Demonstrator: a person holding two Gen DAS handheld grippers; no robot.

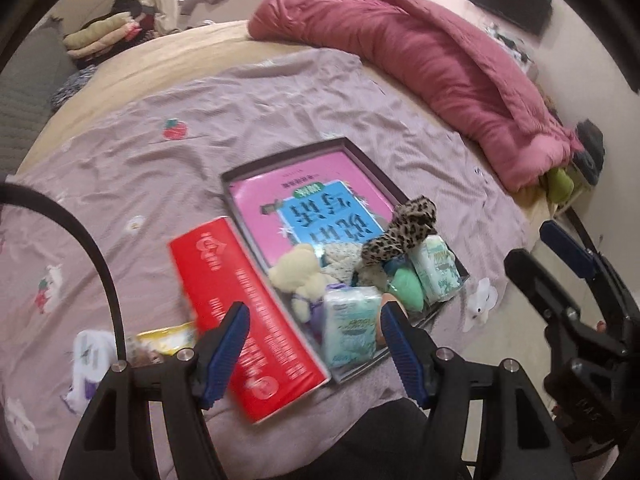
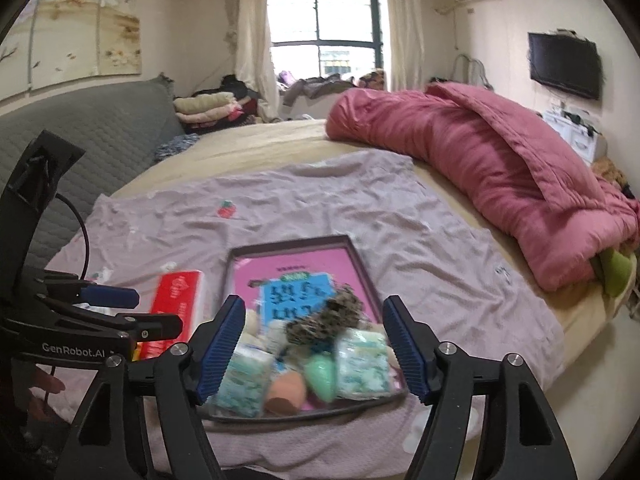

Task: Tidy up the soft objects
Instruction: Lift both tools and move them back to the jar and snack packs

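The left gripper (image 1: 314,350) and right gripper (image 2: 314,350) are held above the bed with jaws apart and nothing between them. Tissue packs (image 1: 350,326), a cream plush toy (image 1: 298,274), a leopard-print scrunchie (image 1: 402,234) and a green sponge (image 1: 406,290) are piled in the near end of the shallow box (image 1: 280,158); a red tissue pack (image 1: 244,312) is seen beside it.

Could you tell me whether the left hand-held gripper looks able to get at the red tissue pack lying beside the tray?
Probably yes. The left hand-held gripper is open and empty, and the red tissue pack lies uncovered on the bedsheet just ahead of its fingers, outside the tray.
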